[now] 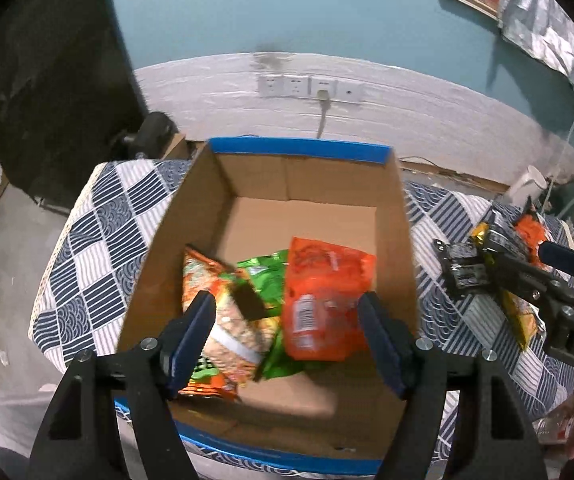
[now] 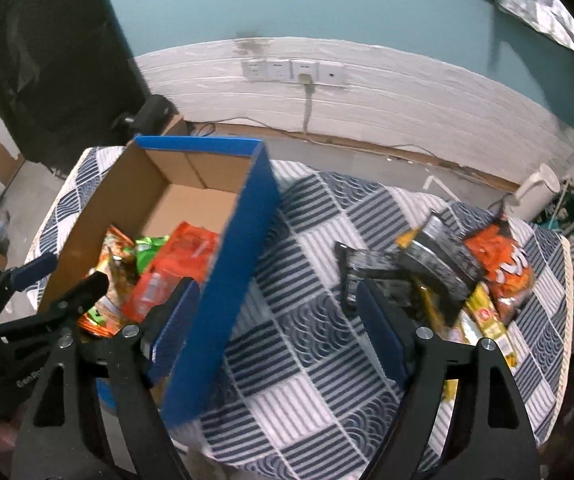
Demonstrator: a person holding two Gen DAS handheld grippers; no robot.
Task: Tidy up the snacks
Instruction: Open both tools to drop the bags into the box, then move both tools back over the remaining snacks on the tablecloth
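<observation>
The left tool (image 1: 287, 336) hangs over the near half of the box (image 1: 403, 216), jaws apart and gripping nothing. The packets lie below the pads, not between them. The right tool (image 2: 277, 320) is likewise released and empty. Its left pad sits just inside the box's blue right wall and its right pad is over the cloth (image 2: 303, 360), so it straddles that wall.

Step in hand, as judged: fetch the next snack from the pile.
1. Lift the right tool clear of the box wall before swinging it right; a low sweep may drag the box along the table.
2. Approach the pile (image 2: 439, 272) from above and select the topmost loose packet.
3. Close on a flat packet edge, not on the puffed middle, which will slip.
4. Keep the left tool clear of the box mouth.

Box: stands at the left half of the table, reaching its far edge. It holds three packets, all in the near half: a nut-print bag (image 1: 223, 312) at left, a green bag (image 1: 265, 276) in the middle, partly covered, and an orange bag (image 1: 323, 300) at right, on top. The far half is bare cardboard.

Pile: near the table's right edge, well apart from the box. It comprises black, yellow and orange packets, overlapping; the exact count cannot be told.
</observation>
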